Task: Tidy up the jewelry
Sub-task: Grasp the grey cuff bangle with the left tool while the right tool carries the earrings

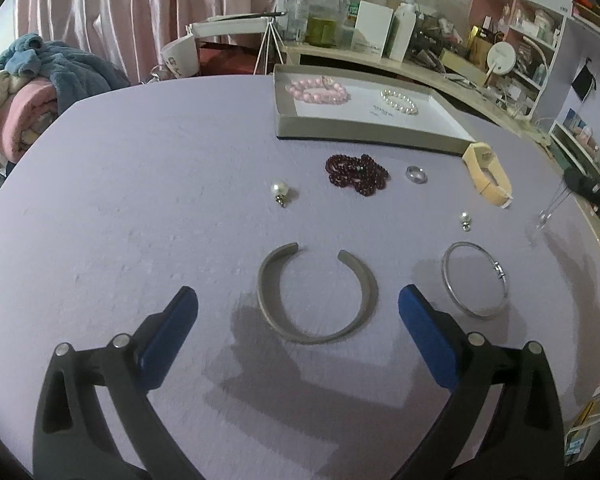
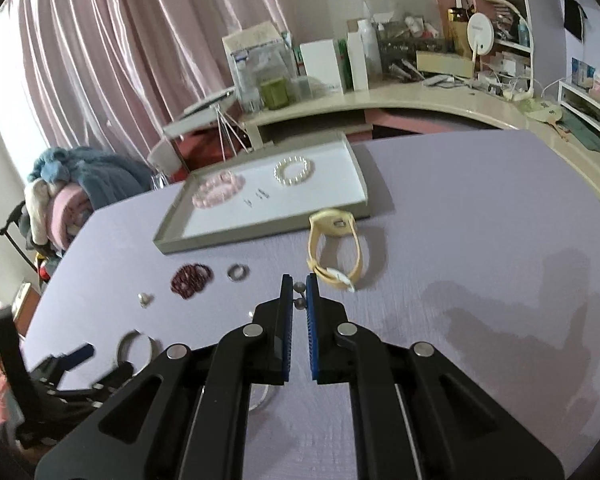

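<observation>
Our left gripper (image 1: 298,300) is wide open and holds nothing. It hangs low over the cuff (image 1: 318,296), with one blue pad on each side of it and neither pad touching. The cuff lies flat on the purple table (image 1: 140,200), its opening turned toward the tray (image 1: 364,130).

We judge the cuff to be stiff metal, light, and smooth enough to slip. It will probably spring a little if we press it across the whole width, and then it may jump out. We think it is better to take one side of the band, or the closed arc nearest to us, with one pad inside the curve and one outside. The free ends look like a poor place, because the cuff can turn there. It lies very flat, so the pads must come down right to the cloth.

The right gripper (image 2: 299,286) is almost closed, with only a narrow gap. An earring (image 2: 299,294) shows in this gap, but the left view shows it lying on the table (image 1: 465,220) with no finger beside it, so we judge that this gripper holds nothing.

The tray holds a pink bracelet (image 1: 318,88) and a pearl bracelet (image 1: 400,102). Near the cuff lies a thin bangle (image 1: 474,280). It may be lighter and harder to pinch.
</observation>
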Action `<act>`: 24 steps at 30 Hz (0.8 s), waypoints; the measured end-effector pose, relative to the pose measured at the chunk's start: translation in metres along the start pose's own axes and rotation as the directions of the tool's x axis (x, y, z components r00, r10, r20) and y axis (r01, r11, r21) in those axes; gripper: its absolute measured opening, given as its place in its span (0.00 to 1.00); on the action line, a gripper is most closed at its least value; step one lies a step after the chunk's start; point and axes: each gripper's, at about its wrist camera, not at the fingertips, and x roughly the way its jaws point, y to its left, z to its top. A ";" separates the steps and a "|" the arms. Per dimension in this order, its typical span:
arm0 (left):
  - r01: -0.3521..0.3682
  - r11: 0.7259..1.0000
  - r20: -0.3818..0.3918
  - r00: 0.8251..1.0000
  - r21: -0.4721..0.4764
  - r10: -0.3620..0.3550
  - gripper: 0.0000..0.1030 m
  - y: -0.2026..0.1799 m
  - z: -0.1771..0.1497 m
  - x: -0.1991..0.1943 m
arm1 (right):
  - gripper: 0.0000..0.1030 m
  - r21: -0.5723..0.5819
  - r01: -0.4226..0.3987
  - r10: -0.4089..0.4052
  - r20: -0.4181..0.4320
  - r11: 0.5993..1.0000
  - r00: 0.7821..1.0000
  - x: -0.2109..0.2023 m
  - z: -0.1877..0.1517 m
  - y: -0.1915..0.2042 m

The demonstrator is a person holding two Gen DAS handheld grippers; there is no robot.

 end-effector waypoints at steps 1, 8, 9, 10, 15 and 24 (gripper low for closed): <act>-0.009 1.000 -0.005 1.000 0.003 0.009 0.98 0.000 0.000 0.003 | 0.07 0.001 -0.004 0.004 0.005 1.000 1.000 -0.002 0.002 0.001; -0.053 0.998 -0.048 0.997 0.040 0.055 0.97 -0.004 0.001 0.024 | 0.07 0.004 -0.015 0.015 0.024 1.000 1.000 -0.008 0.008 0.005; -0.063 0.997 -0.045 0.997 0.051 0.065 0.97 -0.005 0.001 0.025 | 0.07 0.005 -0.016 0.016 0.025 1.000 1.000 -0.008 0.009 0.005; -0.065 0.996 -0.044 0.997 0.063 0.068 0.97 -0.007 0.001 0.026 | 0.07 0.005 -0.016 0.016 0.027 1.000 1.000 -0.009 0.010 0.005; -0.057 0.995 -0.039 0.997 0.076 0.061 0.95 -0.011 0.005 0.029 | 0.07 0.008 -0.016 0.016 0.031 1.000 0.999 -0.011 0.011 0.005; -0.010 0.996 -0.018 1.000 0.091 0.012 0.64 -0.011 0.009 0.019 | 0.07 0.006 -0.028 0.028 0.044 1.000 0.999 -0.015 0.015 0.008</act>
